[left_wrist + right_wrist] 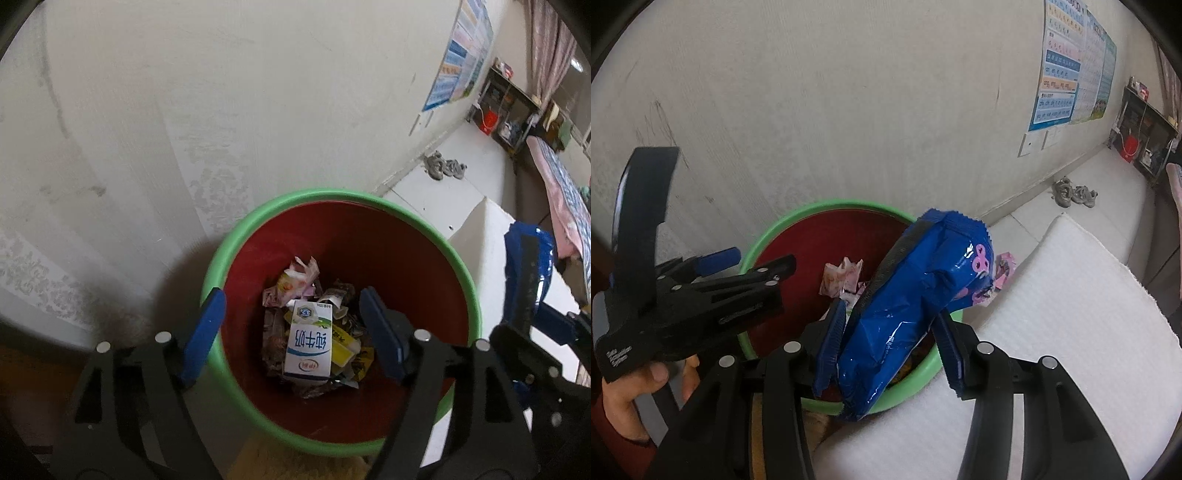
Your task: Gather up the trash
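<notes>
A red bin with a green rim (325, 195) stands by the wall and holds a white milk carton (308, 341) on crumpled wrappers. My left gripper (291, 332) hangs open and empty over the bin. My right gripper (890, 339) holds a blue snack bag (916, 306) between its pads, over the bin's right rim (827, 206). The bag also shows at the right edge of the left wrist view (528, 266). The left gripper shows in the right wrist view (713, 269), held by a hand. A pink wrapper (1004, 271) lies beyond the bag.
A white padded surface (1052, 314) lies right of the bin. The white wall (221, 110) is close behind it. A pair of grey shoes (1075, 194) sits on the floor by the wall. Posters (1067, 66) hang on the wall; shelves and a bed lie far right.
</notes>
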### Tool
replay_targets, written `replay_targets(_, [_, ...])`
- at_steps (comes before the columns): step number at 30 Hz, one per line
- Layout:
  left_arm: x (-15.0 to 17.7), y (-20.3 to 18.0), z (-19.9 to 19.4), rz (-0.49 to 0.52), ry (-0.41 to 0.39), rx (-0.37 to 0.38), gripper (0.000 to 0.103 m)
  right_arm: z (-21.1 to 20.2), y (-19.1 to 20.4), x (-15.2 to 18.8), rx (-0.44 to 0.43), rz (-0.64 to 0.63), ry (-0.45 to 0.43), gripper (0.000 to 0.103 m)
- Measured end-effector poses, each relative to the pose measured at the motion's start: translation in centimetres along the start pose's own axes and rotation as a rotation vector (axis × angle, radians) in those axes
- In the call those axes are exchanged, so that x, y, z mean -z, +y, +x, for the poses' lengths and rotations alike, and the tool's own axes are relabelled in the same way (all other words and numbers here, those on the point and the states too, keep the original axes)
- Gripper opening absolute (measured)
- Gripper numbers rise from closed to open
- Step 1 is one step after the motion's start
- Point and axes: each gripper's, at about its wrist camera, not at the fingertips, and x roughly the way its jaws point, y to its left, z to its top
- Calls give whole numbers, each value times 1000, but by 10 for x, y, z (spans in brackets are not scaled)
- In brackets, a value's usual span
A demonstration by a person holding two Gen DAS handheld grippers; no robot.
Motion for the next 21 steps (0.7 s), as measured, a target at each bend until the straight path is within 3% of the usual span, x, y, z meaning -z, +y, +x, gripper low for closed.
replay_targets(3, [3,3,-9,-9,-14,-11,74,1,4,-2,-12,-7,-12,62])
replay_targets(8, [4,9,-26,-31,-44,-29,78,4,5,-3,-21,-8,0,63])
replay_targets(16, [9,-15,-54,7,-83,-17,78,-42,-34,25,-15,127,-59,69])
replay_targets(19, [15,-32,-67,38,-99,-17,92,-69,-48,42,10,162,-95,72])
replay_targets(21, [21,-41,-76,40,-119,-14,93,-90,-54,55,29,182,-130,80])
